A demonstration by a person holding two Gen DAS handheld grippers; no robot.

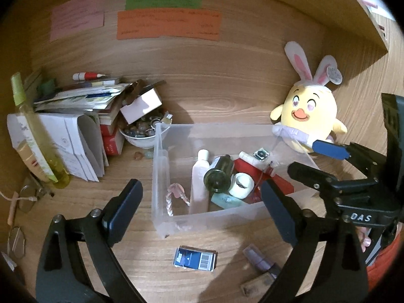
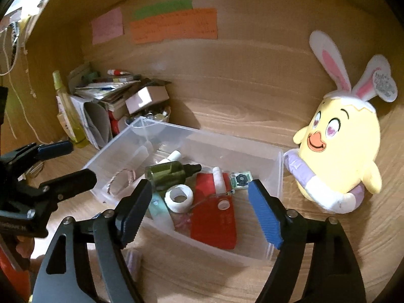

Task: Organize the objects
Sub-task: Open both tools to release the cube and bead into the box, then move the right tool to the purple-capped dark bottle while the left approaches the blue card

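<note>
sticky notes (image 1: 168, 25) on back panel (image 1: 227, 70), writing blurred, unreadable.

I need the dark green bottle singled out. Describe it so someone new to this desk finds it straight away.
Start at the clear plastic bin in the middle of the wooden desk, left of the yellow plush chick. Among the toiletries inside it, the dark green bottle lies on its side, next to a white tape roll. It is the only dark, see-through green item there, with a black cap.

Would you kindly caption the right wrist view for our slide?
Open right gripper above a clear bin of toiletries, yellow plush chick beside it.
</note>
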